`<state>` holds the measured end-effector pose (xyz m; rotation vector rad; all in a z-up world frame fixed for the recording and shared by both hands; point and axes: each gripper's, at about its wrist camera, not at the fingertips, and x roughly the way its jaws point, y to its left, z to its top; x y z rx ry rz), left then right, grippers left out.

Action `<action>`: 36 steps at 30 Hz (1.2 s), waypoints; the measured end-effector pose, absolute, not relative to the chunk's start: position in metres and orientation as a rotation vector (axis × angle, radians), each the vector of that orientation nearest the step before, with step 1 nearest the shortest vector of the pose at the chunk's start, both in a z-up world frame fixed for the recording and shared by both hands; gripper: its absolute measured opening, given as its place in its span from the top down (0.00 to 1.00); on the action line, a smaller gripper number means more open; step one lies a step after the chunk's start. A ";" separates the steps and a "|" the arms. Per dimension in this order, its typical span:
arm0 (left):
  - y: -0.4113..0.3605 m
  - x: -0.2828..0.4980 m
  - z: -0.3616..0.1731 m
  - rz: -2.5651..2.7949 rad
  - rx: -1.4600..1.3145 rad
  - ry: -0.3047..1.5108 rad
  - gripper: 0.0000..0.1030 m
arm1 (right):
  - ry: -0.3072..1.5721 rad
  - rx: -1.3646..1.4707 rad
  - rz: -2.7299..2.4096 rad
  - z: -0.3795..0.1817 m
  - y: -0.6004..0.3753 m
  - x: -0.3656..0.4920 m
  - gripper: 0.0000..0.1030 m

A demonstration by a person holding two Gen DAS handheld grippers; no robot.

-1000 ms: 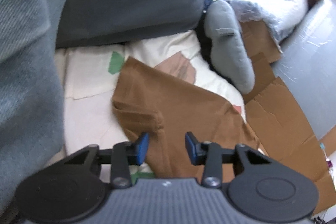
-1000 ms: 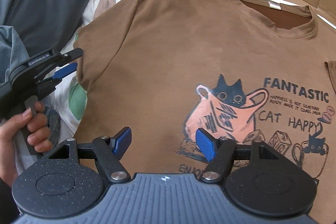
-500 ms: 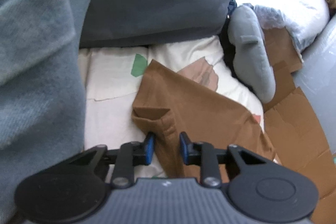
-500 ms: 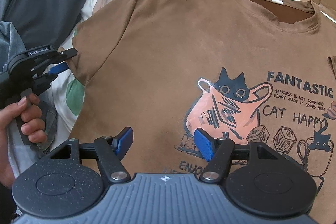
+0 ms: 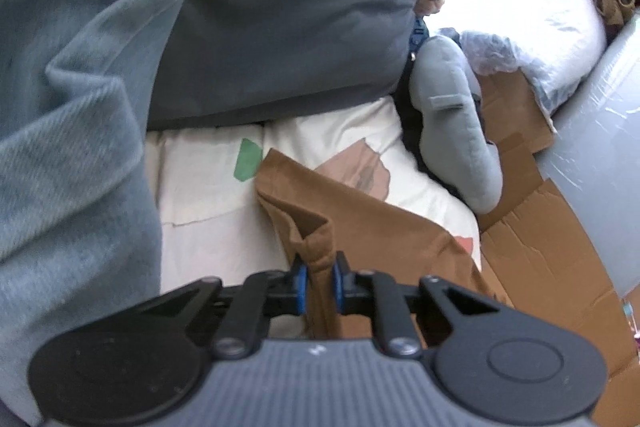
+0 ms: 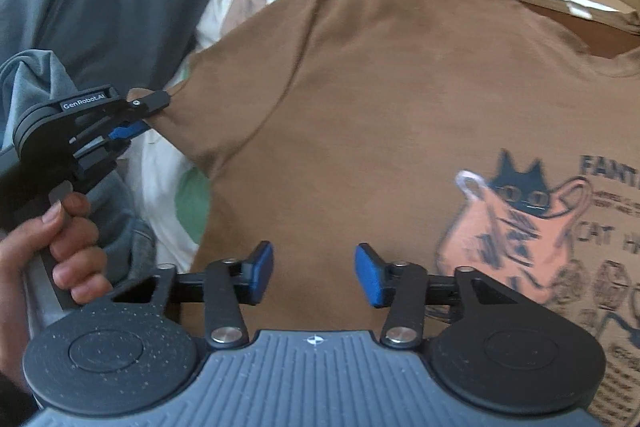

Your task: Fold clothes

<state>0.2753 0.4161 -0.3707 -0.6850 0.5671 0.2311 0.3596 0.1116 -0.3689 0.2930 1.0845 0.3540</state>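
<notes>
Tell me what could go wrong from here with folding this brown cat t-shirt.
1. The left claw is closing on only the bunched sleeve hem of the brown t-shirt; the cloth may slip out when lifted.
2. The right claw, also closing, hovers over flat fabric near the bottom and might pinch one layer or miss.
3. The grey blanket crowds the sleeve side and might snag the fold.

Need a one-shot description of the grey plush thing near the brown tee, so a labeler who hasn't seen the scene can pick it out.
Start at the brown T-shirt spread on the cream patterned bedding. Go past its far edge to where the bedding meets flattened cardboard. The grey plush lies there: a long, rounded, pale grey-blue shape with a small sewn tab, smoother and lighter than the dark grey blanket beside it.
</notes>
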 end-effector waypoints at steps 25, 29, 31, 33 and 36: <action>0.415 0.270 -0.355 0.013 -0.642 0.582 0.89 | 1.108 0.465 0.383 -0.394 0.169 0.402 0.91; 0.408 0.267 -0.355 -0.033 -0.624 0.588 0.90 | 1.110 0.466 0.375 -0.399 0.171 0.402 0.94; 0.404 0.265 -0.354 -0.060 -0.618 0.589 0.90 | 1.113 0.483 0.371 -0.402 0.171 0.401 0.96; 0.401 0.263 -0.352 -0.086 -0.615 0.589 0.90 | 1.114 0.496 0.368 -0.405 0.170 0.401 0.97; 0.394 0.259 -0.353 -0.101 -0.619 0.593 0.90 | 1.113 0.513 0.368 -0.408 0.168 0.400 0.97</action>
